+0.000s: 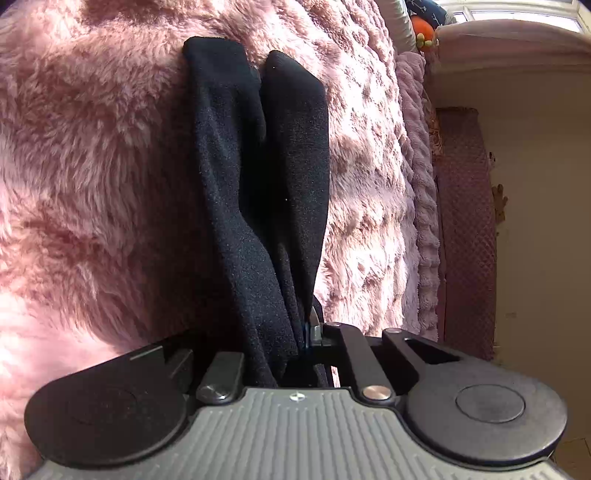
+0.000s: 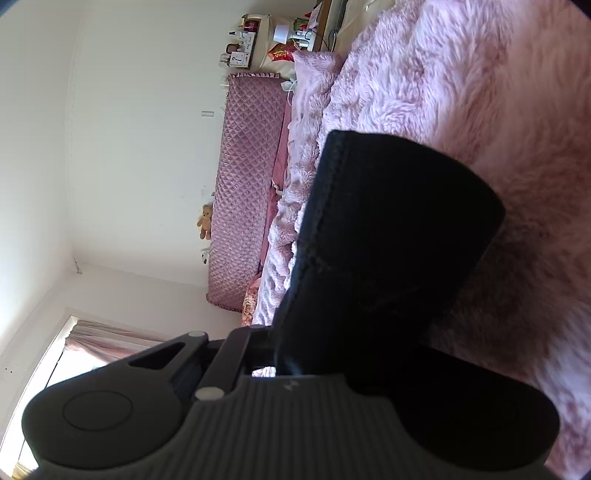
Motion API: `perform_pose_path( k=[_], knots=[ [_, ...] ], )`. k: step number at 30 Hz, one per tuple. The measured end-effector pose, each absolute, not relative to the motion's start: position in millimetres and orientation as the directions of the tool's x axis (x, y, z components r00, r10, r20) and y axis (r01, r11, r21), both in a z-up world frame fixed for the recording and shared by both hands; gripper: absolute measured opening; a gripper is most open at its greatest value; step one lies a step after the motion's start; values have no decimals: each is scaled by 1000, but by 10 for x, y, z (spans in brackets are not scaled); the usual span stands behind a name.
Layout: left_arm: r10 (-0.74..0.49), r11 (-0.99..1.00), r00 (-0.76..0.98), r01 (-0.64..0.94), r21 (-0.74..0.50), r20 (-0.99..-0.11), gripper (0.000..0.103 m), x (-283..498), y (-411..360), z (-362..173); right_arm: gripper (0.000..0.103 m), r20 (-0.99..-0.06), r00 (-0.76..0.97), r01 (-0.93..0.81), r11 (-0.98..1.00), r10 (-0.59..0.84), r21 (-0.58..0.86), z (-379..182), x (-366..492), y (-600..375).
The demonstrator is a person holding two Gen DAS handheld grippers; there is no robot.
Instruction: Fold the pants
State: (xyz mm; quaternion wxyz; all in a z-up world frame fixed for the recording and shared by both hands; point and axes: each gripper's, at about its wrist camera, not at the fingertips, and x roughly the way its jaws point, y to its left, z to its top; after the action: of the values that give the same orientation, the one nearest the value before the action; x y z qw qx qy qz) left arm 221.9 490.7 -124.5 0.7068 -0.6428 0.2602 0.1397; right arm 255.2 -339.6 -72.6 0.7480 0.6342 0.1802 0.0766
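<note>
Black pants [image 1: 258, 177] lie stretched away from me over a fluffy pink blanket [image 1: 92, 166], their two legs side by side. My left gripper [image 1: 306, 332] is shut on the near end of the fabric, which bunches between the jaws and hides the fingertips. In the right wrist view another end of the pants [image 2: 388, 229], with a stitched hem along its left edge, rises from my right gripper [image 2: 291, 354]. That gripper is shut on the cloth, which drapes over its right finger and lifts off the blanket [image 2: 498, 92].
The bed's quilted pink headboard [image 2: 243, 184] stands against a white wall, with a small teddy bear [image 2: 205, 221] beside it. A cluttered shelf [image 2: 266, 40] sits past the headboard. A curtained window [image 2: 74, 354] shows at lower left. An orange toy [image 1: 423, 27] rests beyond the blanket.
</note>
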Motion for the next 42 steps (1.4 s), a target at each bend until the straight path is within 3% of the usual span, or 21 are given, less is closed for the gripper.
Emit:
perform_pose_path(
  k=[10,14,16,17,18,20,23,25,27,28,30,31,32,34,37,39,42],
  knots=[
    [-269,201,744,-578,-791,-612,10,1749,4627,-1061,2,-248,909,180,220,335,959,-304,1390,-3803],
    [-297,134,739,-594,-793,-604,10,1542,4521,-1296,2,-294,900,236,206,323,950,-407,909,-3996],
    [-294,145,744,-585,-798,-600,13,1508,4483,-1397,2,-351,887,275,266,300,924,-464,736,-4099],
    [-278,180,741,-585,-791,-611,22,1486,4468,-1419,2,-413,864,317,327,287,890,-480,714,-4111],
    [-255,223,744,-576,-786,-617,23,1450,4458,-1417,2,-511,816,383,412,268,827,-495,697,-4113],
    [-214,299,756,-553,-778,-619,32,1392,4445,-1360,8,-630,730,445,516,265,732,-557,703,-4081],
    [-141,384,752,-559,-735,-644,48,1305,4443,-1179,22,-661,712,432,593,239,679,-488,637,-4061],
    [-111,393,749,-571,-721,-653,50,1148,4469,-1099,42,-692,704,439,668,160,601,-350,596,-4055],
    [-91,373,752,-582,-722,-653,53,1029,4510,-1053,52,-718,692,461,721,73,518,-238,624,-4110],
    [-79,362,752,-590,-722,-655,53,951,4539,-1032,52,-722,689,462,736,53,495,-214,605,-4138],
    [-54,355,745,-609,-710,-665,53,850,4584,-988,54,-725,689,466,757,14,458,-146,551,-4167],
    [-9,356,721,-645,-676,-693,58,796,4604,-944,59,-727,685,471,780,-31,411,-98,620,-4186],
    [66,357,675,-704,-614,-735,70,724,4615,-898,61,-731,677,466,815,-78,344,-41,628,-4151],
    [228,369,588,-789,-490,-776,74,573,4604,-766,63,-720,650,448,888,-242,106,133,780,-3992],
    [318,391,579,-801,-453,-750,74,418,4571,-528,63,-582,695,436,891,-423,-127,442,900,-3742],
    [349,387,592,-797,-464,-726,74,346,4527,-331,63,-487,781,386,915,-391,-117,682,872,-3613],
    [427,359,604,-796,-486,-673,75,261,4398,-15,64,-348,925,152,988,-149,-18,1125,971,-3324]
  ],
)
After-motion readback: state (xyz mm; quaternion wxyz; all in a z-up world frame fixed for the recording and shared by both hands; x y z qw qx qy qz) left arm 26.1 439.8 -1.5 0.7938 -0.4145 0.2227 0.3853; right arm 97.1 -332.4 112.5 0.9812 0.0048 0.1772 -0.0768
